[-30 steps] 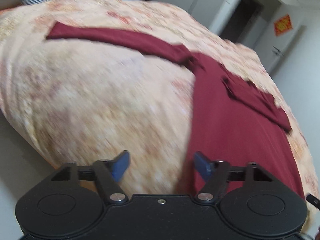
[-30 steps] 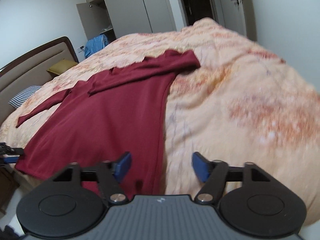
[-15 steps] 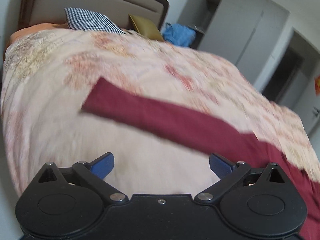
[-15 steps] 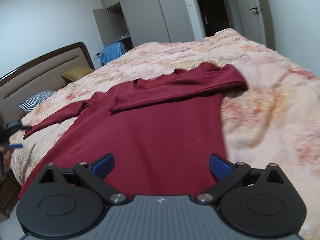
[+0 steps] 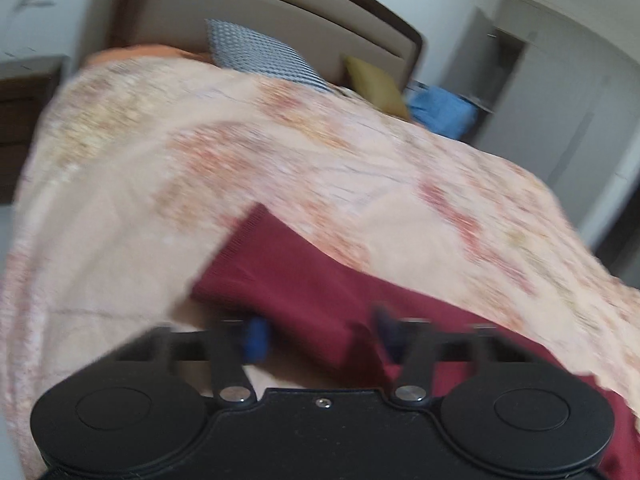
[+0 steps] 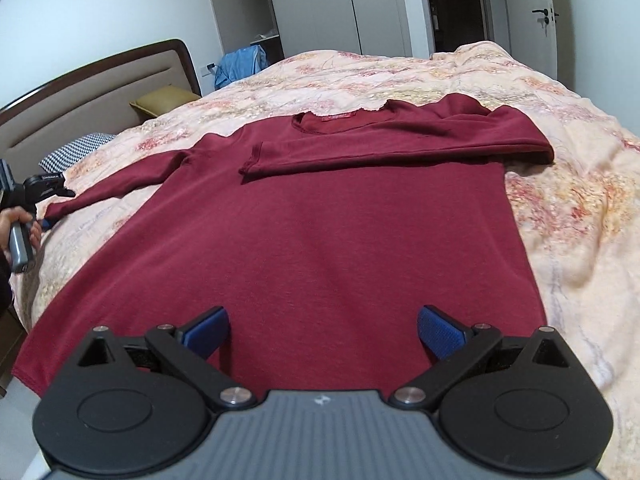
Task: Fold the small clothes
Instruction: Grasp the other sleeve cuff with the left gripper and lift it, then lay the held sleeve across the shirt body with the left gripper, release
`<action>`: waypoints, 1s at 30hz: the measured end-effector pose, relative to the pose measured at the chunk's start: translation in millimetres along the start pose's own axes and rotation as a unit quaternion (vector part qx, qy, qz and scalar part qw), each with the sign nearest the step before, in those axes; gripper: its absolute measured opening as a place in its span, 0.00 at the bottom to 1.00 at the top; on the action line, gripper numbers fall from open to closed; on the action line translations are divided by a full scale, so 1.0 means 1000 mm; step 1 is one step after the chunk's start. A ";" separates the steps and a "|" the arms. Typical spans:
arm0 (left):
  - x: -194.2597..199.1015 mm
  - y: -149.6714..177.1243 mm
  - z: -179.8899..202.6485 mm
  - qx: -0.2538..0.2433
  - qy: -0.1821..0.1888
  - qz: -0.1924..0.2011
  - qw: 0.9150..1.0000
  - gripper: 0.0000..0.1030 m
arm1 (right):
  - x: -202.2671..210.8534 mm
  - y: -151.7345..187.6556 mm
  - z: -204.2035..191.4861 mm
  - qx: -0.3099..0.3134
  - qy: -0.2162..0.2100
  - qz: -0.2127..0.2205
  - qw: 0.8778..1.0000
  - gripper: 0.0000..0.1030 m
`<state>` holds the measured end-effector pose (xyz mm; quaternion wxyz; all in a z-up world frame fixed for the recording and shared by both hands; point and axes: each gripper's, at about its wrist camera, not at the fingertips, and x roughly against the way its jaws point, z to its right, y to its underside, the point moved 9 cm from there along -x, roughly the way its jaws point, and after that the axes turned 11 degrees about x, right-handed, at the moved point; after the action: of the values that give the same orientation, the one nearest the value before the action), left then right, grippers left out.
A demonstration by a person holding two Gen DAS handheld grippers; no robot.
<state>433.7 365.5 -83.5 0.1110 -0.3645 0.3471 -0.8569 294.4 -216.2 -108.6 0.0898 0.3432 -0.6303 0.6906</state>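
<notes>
A dark red long-sleeved shirt (image 6: 320, 220) lies flat on the bed. One sleeve (image 6: 400, 148) is folded across its chest. The other sleeve (image 5: 296, 272) stretches out toward the headboard. My left gripper (image 5: 320, 336) is at that sleeve's cuff, its jaws closing, with the fabric bunched between the blue pads. In the right wrist view the left gripper (image 6: 46, 222) sits at the cuff, held by a hand (image 6: 16, 220). My right gripper (image 6: 320, 332) hovers wide open over the shirt's lower body with nothing between its fingers.
A floral peach bedspread (image 6: 560, 200) covers the bed. A checked pillow (image 5: 256, 52) and a yellow pillow (image 5: 372, 84) lean on the padded headboard (image 6: 80, 96). Blue cloth (image 5: 440, 108) lies by the wardrobe (image 6: 320, 8). A wooden nightstand (image 5: 24, 112) stands at the bed's left.
My left gripper travelled along the outstretched sleeve to its cuff and its jaws narrowed around the fabric. My right gripper shifted over the shirt's body and spread wider.
</notes>
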 end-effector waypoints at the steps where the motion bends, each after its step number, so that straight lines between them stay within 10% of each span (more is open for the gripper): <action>1: -0.004 -0.004 -0.001 0.007 -0.008 0.003 1.000 0.16 | -0.002 0.000 -0.001 0.004 0.002 -0.001 1.000 1.00; 11: 0.026 -0.047 0.008 0.021 0.025 0.091 0.995 0.04 | -0.004 -0.004 0.002 0.013 0.000 0.002 1.000 1.00; 18: 0.022 -0.051 0.018 -0.014 0.021 0.078 0.997 0.04 | -0.008 -0.005 0.005 0.007 -0.002 0.008 1.000 1.00; 25: 0.073 -0.058 0.093 -0.069 0.103 0.100 0.987 0.04 | -0.003 -0.006 0.009 -0.006 -0.009 0.021 1.000 1.00; 30: 0.133 -0.041 0.178 -0.134 0.201 0.095 0.966 0.04 | 0.004 -0.005 0.016 -0.023 -0.011 0.034 0.999 1.00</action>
<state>466.7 245.0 104.5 0.0703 -0.1617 0.5069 -0.8438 299.6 -231.7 -102.7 0.0670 0.3265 -0.6583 0.6749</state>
